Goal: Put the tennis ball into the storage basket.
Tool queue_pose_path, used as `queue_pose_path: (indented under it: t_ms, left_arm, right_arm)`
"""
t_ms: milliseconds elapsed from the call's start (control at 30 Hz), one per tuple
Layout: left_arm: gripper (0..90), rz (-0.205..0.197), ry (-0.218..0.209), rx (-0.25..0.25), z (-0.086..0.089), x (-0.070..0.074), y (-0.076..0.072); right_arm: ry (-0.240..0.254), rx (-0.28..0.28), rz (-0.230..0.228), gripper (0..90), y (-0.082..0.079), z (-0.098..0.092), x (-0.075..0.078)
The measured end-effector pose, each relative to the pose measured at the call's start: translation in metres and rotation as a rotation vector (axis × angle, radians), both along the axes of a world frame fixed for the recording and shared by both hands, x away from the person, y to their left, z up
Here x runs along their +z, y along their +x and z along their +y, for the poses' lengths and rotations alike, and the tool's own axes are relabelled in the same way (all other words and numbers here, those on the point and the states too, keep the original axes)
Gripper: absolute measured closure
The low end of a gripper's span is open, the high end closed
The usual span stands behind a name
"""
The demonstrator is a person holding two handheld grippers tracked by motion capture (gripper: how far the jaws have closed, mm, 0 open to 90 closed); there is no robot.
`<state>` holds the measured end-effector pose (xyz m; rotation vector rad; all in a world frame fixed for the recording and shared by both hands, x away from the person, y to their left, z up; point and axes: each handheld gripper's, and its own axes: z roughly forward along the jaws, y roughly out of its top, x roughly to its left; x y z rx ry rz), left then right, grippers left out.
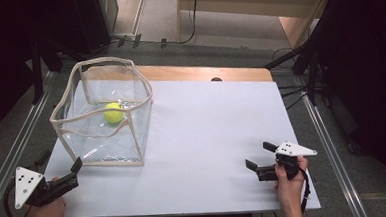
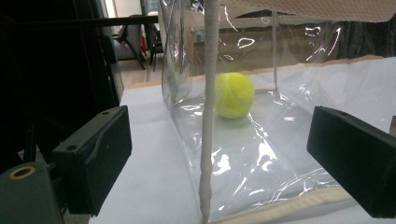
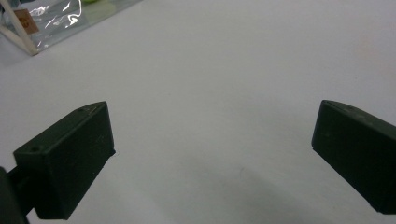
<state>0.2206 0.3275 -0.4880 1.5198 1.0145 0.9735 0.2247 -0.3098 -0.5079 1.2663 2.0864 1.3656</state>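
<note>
A clear plastic bag with cream trim stands upright and open-topped at the left of the white table top. A yellow tennis ball lies on the bag's floor. My left gripper is open at the table's near left corner, just short of the bag's near left corner. In the left gripper view the bag's corner seam stands between the spread jaws of my left gripper, with the ball behind it. My right gripper is open over bare table at the near right, empty.
The bag's corner shows far off in the right gripper view. A strip of wooden table runs along the far edge of the white top. Metal rails flank the table on the floor, and dark equipment stands at the back left.
</note>
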Motion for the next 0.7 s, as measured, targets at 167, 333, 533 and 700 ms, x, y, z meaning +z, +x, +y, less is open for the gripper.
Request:
queue_pose_path:
  t_ms: [167,333,533,700]
  left_arm:
    - [6.9,0.002,-0.002,-0.002,0.000,0.000,0.000]
    - [6.9,0.005,-0.001,0.000,0.000,0.000,0.000]
    - [6.9,0.004,-0.004,0.000,0.001,0.000,0.000]
    - [6.9,0.005,-0.004,0.000,0.001,0.000,0.000]
  right_arm:
    - [0.023,-0.025,-0.017,0.0,-0.004,-0.007,-0.001]
    - [0.053,-0.071,-0.043,0.0,-0.010,-0.018,-0.002]
    - [0.062,-0.108,-0.062,0.0,-0.015,-0.028,-0.001]
    - [0.059,-0.119,-0.048,0.0,-0.017,-0.031,-0.004]
